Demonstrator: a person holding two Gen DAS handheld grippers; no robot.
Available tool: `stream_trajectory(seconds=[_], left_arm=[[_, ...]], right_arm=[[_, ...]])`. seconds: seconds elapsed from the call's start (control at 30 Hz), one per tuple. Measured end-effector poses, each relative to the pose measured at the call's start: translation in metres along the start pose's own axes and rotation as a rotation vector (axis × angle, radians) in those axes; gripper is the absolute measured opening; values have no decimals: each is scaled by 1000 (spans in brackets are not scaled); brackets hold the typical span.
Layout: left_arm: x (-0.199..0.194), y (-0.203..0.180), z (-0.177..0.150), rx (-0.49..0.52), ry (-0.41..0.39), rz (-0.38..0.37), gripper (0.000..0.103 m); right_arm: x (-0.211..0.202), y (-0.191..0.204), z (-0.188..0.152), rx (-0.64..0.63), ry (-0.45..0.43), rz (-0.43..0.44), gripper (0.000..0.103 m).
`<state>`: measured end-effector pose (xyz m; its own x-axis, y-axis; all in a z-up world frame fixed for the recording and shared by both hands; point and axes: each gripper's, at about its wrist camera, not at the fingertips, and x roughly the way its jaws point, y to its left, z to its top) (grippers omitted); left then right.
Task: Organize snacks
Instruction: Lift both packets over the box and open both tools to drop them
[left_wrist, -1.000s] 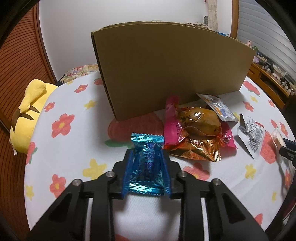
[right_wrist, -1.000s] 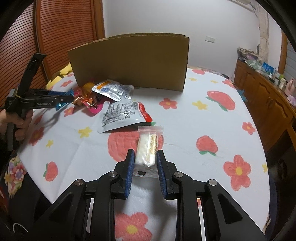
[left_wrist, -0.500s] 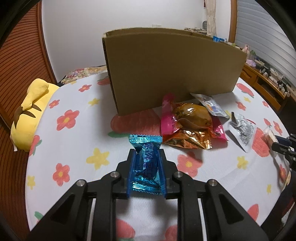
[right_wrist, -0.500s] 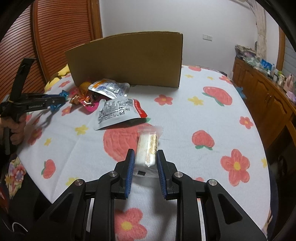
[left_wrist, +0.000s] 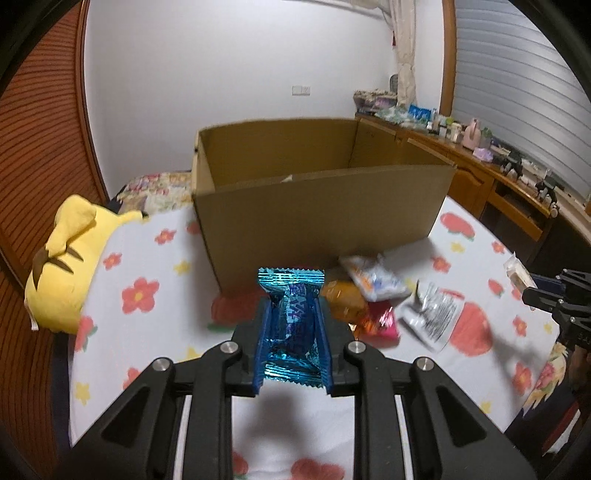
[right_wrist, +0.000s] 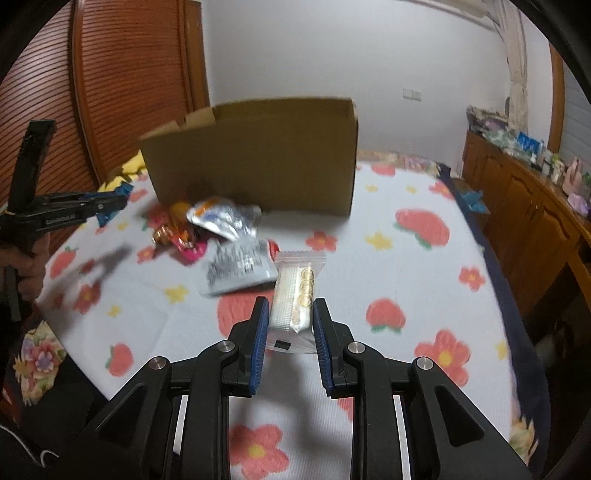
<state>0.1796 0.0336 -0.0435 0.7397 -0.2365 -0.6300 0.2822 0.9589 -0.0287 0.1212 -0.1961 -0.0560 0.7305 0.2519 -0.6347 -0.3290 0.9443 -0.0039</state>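
White cloth printed with red flowers, strawberries and small yellow blossoms covers the round tabletop (left_wrist: 155, 266), with ribbed wooden panelling behind and a wooden sideboard (right_wrist: 524, 206) along the far wall.

An open cardboard box (left_wrist: 317, 206) stands toward twelve o'clock in both wrist views. A yellow plush toy (left_wrist: 70, 258) lies at the tabletop's edge at about nine o'clock in the left wrist view.

The left tongs (left_wrist: 291, 336) are clamped narrow on a blue foil candy packet (left_wrist: 291, 317). The packet stands lengthwise between the blue pads, its crimped top end poking out past the tips toward the box. It hangs clear of the cloth.

The right tongs (right_wrist: 290, 328) are closed on a clear packet of white wafer with gold circles (right_wrist: 297, 299). This packet also runs lengthwise between the pads, most of it sticking out beyond the tips toward twelve o'clock.

Loose snacks lie on the cloth just in front of the box: an orange foil packet (left_wrist: 343, 299) touching a pink wrapper (left_wrist: 384, 325), a white pouch with orange print (left_wrist: 373, 280) and a white sachet with black print (left_wrist: 432, 317). In the left wrist view they sit at about two o'clock from the tongs; in the right wrist view, at about eleven o'clock.
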Motion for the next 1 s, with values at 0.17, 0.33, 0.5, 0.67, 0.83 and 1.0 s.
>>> stream_trajectory(seconds=[0.17, 0.33, 0.5, 0.67, 0.83, 1.0], left_arm=[[-3, -8, 23, 21, -37, -6, 21], [-3, -10, 43, 30, -62, -10, 21], [7, -11, 63, 40, -67, -9, 21], [20, -15, 83, 50, -75, -8, 21], [35, -15, 94, 47, -70, -8, 21], [49, -15, 102, 50, -54, 6, 21]], right_arm=[[-9, 7, 32, -51, -57, 7, 22], [-11, 15, 62, -93, -105, 21, 22], [-2, 23, 83, -125, -122, 43, 22], [6, 32, 99, -166, -145, 65, 22], [17, 31, 111, -175, -155, 90, 22], [30, 30, 124, -188, -159, 101, 22]])
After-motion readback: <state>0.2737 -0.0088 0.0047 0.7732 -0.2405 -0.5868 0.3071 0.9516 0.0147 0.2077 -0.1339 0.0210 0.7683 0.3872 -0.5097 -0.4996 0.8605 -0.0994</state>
